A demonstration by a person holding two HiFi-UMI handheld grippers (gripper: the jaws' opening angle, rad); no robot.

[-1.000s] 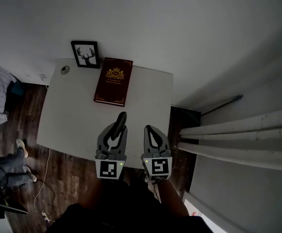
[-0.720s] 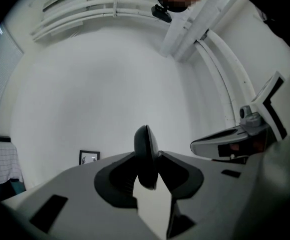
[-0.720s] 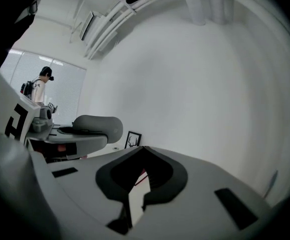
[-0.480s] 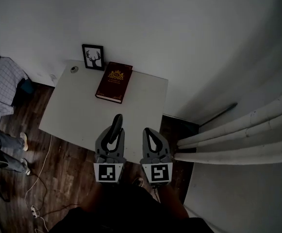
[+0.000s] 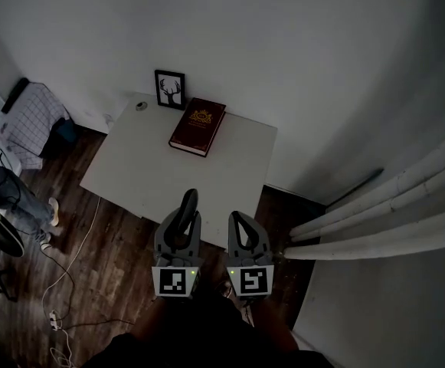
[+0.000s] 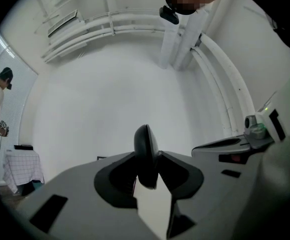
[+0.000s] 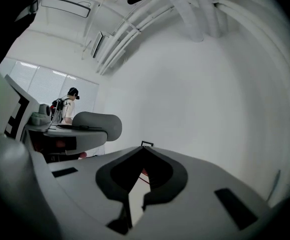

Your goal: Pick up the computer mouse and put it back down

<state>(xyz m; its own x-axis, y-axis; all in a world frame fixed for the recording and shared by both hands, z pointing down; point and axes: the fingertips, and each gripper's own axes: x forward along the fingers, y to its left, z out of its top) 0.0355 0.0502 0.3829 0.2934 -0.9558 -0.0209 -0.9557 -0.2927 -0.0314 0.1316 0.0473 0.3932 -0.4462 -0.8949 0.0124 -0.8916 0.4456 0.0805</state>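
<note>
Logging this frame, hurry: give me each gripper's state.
Left gripper: closed on the computer mouse.
Right gripper: closed, empty.

White bench ahead of the fingers, and apart from them. At its far end a dark red book with gold print lies flat. Just past the book, to the left, a framed antler picture stands against the wall. A small round thing sits at the far left corner. Right of the fingers, white pipes run along the wall. Off to the left is wood floor, with a pale cable, a checked cloth and a person standing.
</note>
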